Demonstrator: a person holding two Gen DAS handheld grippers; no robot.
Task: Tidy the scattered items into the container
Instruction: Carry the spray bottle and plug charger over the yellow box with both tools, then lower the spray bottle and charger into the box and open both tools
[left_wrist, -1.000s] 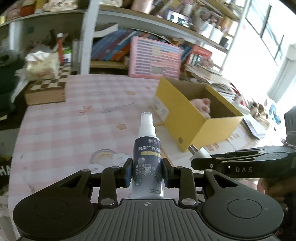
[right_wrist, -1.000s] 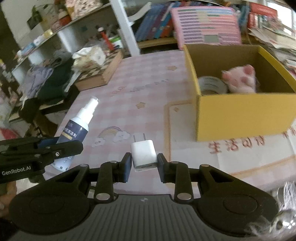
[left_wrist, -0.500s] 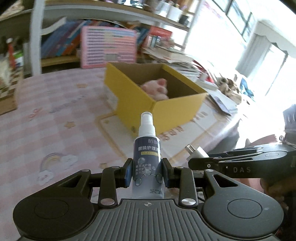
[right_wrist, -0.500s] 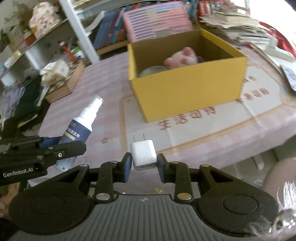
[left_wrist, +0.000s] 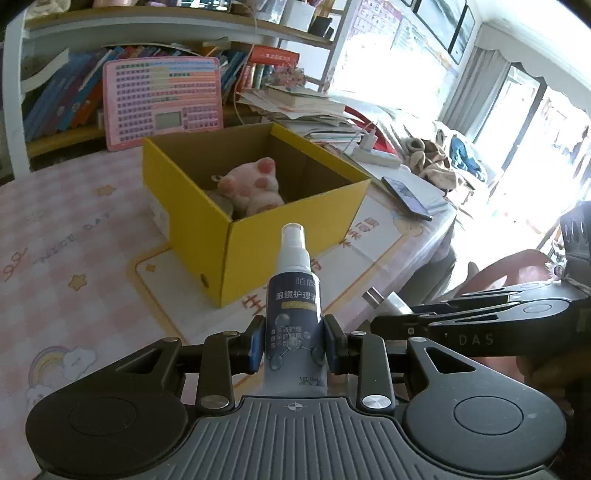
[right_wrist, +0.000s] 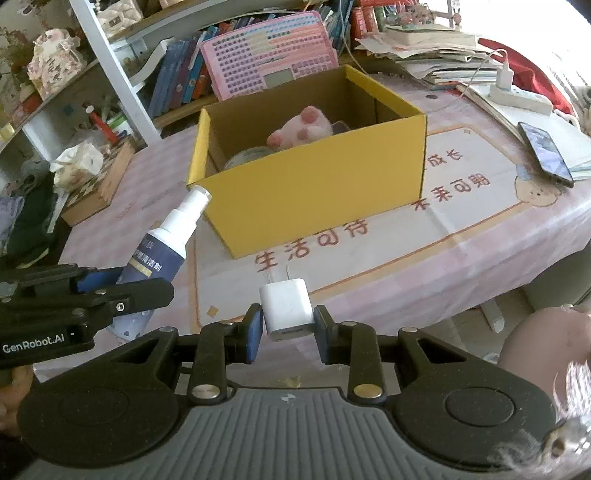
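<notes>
My left gripper (left_wrist: 294, 341) is shut on a dark blue spray bottle (left_wrist: 295, 306) with a white nozzle, held upright in front of the yellow cardboard box (left_wrist: 295, 236). My right gripper (right_wrist: 288, 328) is shut on a white plug adapter (right_wrist: 286, 308), prongs pointing toward the box (right_wrist: 317, 199). Inside the box lie a pink plush toy (left_wrist: 251, 184) (right_wrist: 303, 127) and a roll of tape (right_wrist: 247, 157). The bottle (right_wrist: 162, 254) and left gripper (right_wrist: 122, 293) show at the left of the right wrist view; the adapter (left_wrist: 388, 301) and right gripper (left_wrist: 399, 314) show at the right of the left wrist view.
The box stands on a pink checked tablecloth (left_wrist: 74, 240) with a printed mat (right_wrist: 461, 199). A phone (right_wrist: 545, 153) and a power strip (right_wrist: 517, 98) lie to the right. A pink keyboard toy (left_wrist: 164, 98), books and a chessboard box (right_wrist: 99, 181) lie behind and left.
Both grippers have swung sideways with their loads. The yellow box has come from the right toward the middle of both views and appears closer. Both grips stay the same.
</notes>
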